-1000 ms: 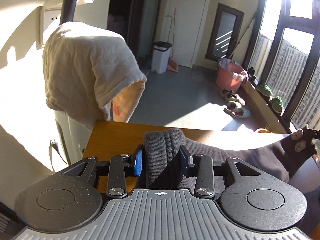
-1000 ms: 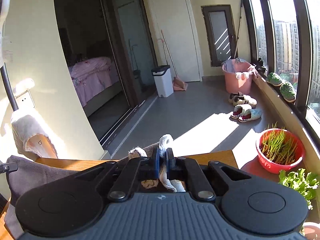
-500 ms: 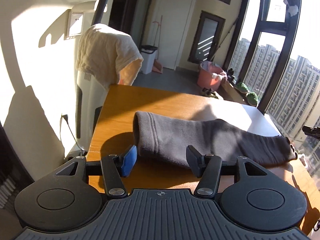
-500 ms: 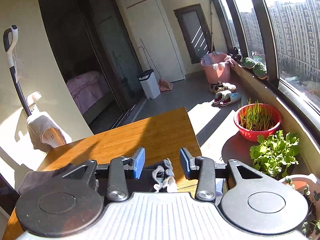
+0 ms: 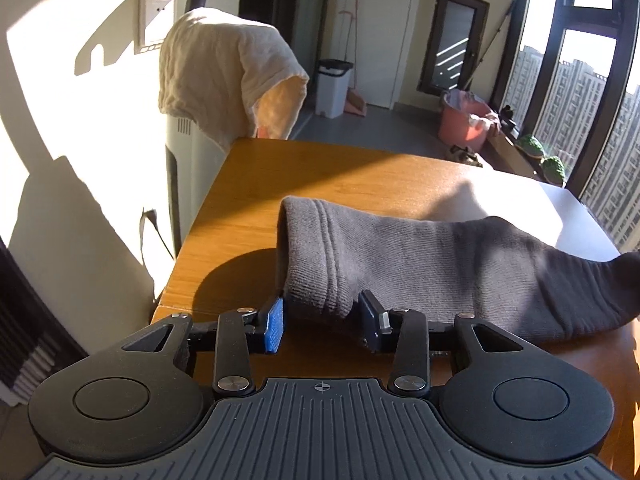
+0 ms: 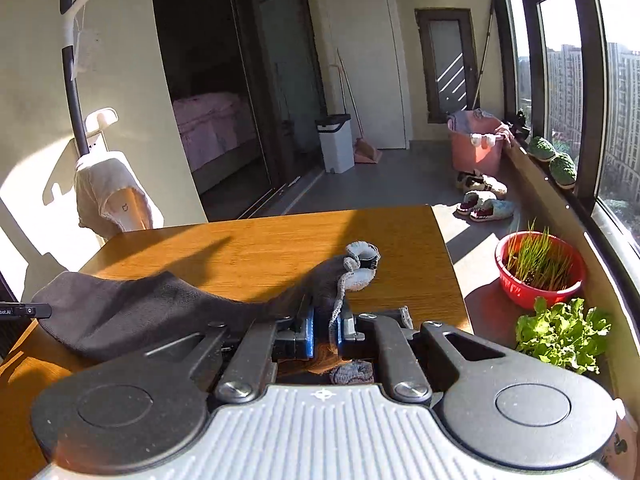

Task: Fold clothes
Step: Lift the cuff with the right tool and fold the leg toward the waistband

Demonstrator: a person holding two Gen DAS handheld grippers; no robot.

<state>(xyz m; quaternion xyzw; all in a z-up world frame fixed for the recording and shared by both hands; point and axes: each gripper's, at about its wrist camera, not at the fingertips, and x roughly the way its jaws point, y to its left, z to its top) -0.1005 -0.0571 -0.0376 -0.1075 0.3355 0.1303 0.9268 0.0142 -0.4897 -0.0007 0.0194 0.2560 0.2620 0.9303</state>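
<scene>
The wooden table [image 5: 328, 184] carries one grey sock [image 5: 440, 268], lying flat with its long axis running from 9 o'clock to 3 o'clock in the left wrist view: the ribbed cuff opening points toward 9 o'clock, the darker toe end runs off toward 3 o'clock. In the right wrist view the same sock [image 6: 160, 308] stretches from 9 o'clock toward the centre, its pale fuzzy trim [image 6: 360, 268] bunched at the near middle of the table.

The left gripper [image 5: 320, 320] has just been closing; its jaws stand narrow, pressed on the cuff's near corner. The right gripper [image 6: 325, 330] has likewise just been closing and pinches the trimmed end, jaws almost together.

Around the table: at 11 o'clock in the left view, one white appliance [image 5: 188, 168] with one cream towel [image 5: 224, 68] draped over it, touching the table's far corner. Beyond, at 12 o'clock, one white bin [image 6: 336, 142]; at 1 o'clock one pink bucket [image 6: 476, 148] and two pairs of slippers [image 6: 482, 196]; at 3 o'clock one red bowl of grass [image 6: 538, 268] and one leafy plant [image 6: 564, 332]. Nothing lies between the grippers and the sock
</scene>
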